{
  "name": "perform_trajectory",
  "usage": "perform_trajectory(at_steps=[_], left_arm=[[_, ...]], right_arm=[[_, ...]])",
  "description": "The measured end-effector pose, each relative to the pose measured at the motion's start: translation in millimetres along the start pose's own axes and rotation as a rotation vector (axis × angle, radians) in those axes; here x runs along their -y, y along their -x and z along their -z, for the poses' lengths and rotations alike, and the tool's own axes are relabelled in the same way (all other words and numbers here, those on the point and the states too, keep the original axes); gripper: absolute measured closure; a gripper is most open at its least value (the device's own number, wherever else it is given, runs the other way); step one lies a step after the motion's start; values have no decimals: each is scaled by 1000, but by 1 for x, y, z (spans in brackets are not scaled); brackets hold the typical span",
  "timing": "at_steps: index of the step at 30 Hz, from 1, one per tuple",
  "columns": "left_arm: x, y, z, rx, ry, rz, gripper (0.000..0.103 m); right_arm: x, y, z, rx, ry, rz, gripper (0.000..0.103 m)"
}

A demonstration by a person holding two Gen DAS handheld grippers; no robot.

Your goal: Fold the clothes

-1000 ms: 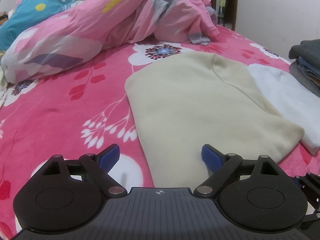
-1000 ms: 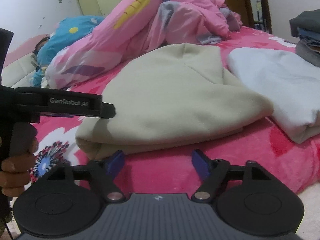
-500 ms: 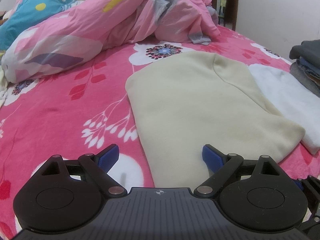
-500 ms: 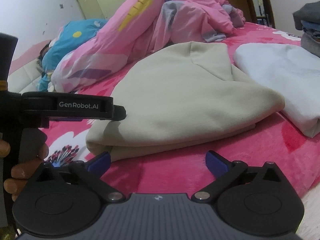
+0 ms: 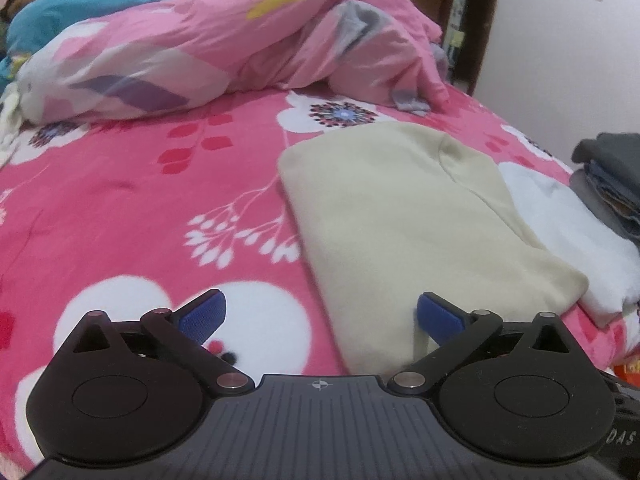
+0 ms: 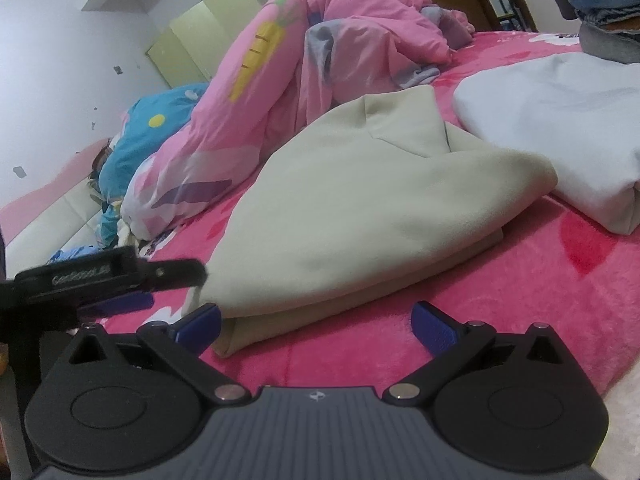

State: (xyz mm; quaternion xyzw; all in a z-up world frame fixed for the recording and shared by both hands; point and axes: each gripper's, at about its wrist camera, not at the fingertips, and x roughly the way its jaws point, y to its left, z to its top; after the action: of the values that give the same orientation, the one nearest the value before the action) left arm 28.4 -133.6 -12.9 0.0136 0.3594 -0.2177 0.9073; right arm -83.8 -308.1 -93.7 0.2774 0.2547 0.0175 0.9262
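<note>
On bed (image 5: 120, 200) | one folded cream garment (image 5: 400, 220) | one white garment (image 5: 580, 232)

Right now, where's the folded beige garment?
The folded beige garment lies on the pink floral bedspread, centre-right in the left wrist view, its right edge against the white folded garment, with the bunched pink duvet beyond it.

A folded garment (image 5: 416, 216) lies on the bed (image 5: 140, 208) before me. Just beside it on its right lies a second folded garment (image 5: 568, 232), with a stack of clothes (image 5: 612, 176) beyond that one. Behind the folded garment a bunched duvet (image 5: 224, 40) runs across the bed. My left gripper (image 6: 116, 284) hovers at its near left corner.
</note>
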Motion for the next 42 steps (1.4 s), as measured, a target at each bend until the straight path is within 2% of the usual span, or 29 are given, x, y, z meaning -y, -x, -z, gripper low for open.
perform_trajectory(at_steps=[10, 16, 19, 21, 25, 29, 32, 36, 42], left_arm=[[-16, 5, 6, -48, 87, -91, 0], [-24, 10, 14, -22, 62, -65, 0], [-33, 13, 20, -23, 60, 6, 0], [-41, 13, 26, -33, 84, 49, 0], [-46, 12, 33, -58, 107, 69, 0], [-47, 16, 37, -38, 94, 100, 0], [-46, 18, 39, -22, 90, 141, 0], [-45, 19, 42, 0, 80, 179, 4], [-43, 21, 47, 40, 41, 192, 8]], right_arm=[[1, -4, -2, -4, -2, 8, 0], [5, -2, -5, -10, -33, -10, 0], [14, 0, -15, -24, -150, -37, 0], [21, 3, -21, -11, -252, -92, 0], [34, -1, -24, 1, -459, -254, 0], [48, -20, -17, -50, -671, -324, 0], [45, -29, -18, -77, -701, -338, 0], [34, -48, -15, -167, -762, -380, 0], [10, -70, -6, -274, -771, -335, 3]])
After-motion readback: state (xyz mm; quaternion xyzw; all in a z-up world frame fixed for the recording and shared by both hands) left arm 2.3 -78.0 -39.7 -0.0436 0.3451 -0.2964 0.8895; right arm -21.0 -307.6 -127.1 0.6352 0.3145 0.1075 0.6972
